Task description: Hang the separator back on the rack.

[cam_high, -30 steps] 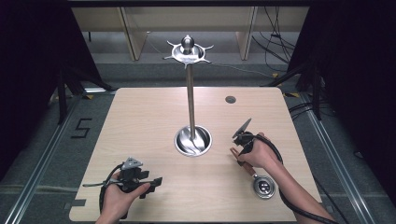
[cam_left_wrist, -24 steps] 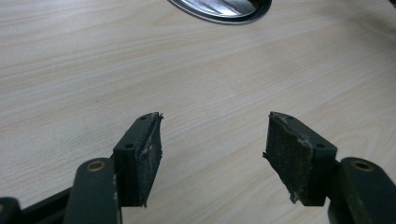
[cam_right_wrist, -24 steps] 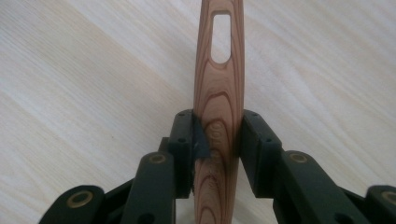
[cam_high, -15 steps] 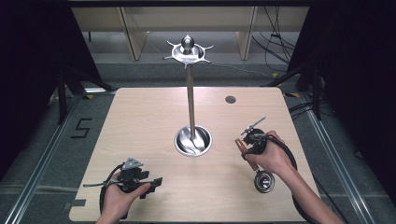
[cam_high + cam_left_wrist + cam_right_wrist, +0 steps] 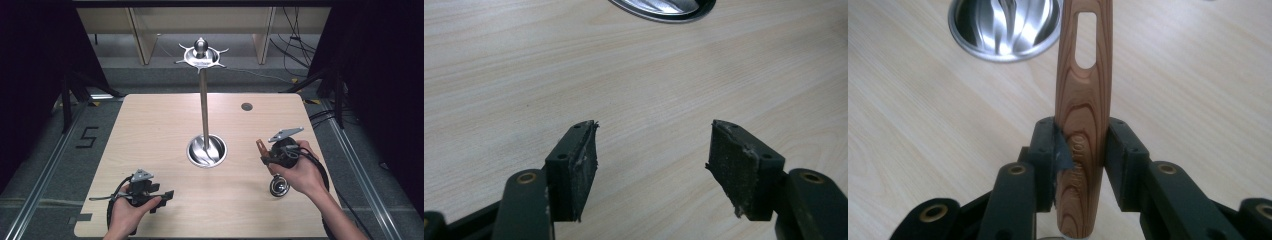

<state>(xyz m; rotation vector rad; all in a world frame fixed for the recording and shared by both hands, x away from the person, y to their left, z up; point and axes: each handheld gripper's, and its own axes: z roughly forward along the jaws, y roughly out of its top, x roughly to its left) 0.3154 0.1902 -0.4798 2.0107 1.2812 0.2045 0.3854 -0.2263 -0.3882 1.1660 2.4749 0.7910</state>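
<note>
Clamping a slotted brown wooden handle (image 5: 1083, 115), the right gripper (image 5: 274, 154) sits lower right, perhaps holding a strainer. The left gripper (image 5: 159, 196) gapes empty near the pale wooden table (image 5: 150, 130) front edge.

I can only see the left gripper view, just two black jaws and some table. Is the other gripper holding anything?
Observer: Yes. The right gripper is shut on a wooden handle with a long slot near its far end.
Operator: What's on the other end of the handle?
Observer: In the high view a round metal head hangs below the person's right hand, low over the table.
Operator: And that shiny curved thing at the top of my picture?
Observer: That is the round base of a tall metal stand; its pole rises to a top ring with small hooks.
</note>
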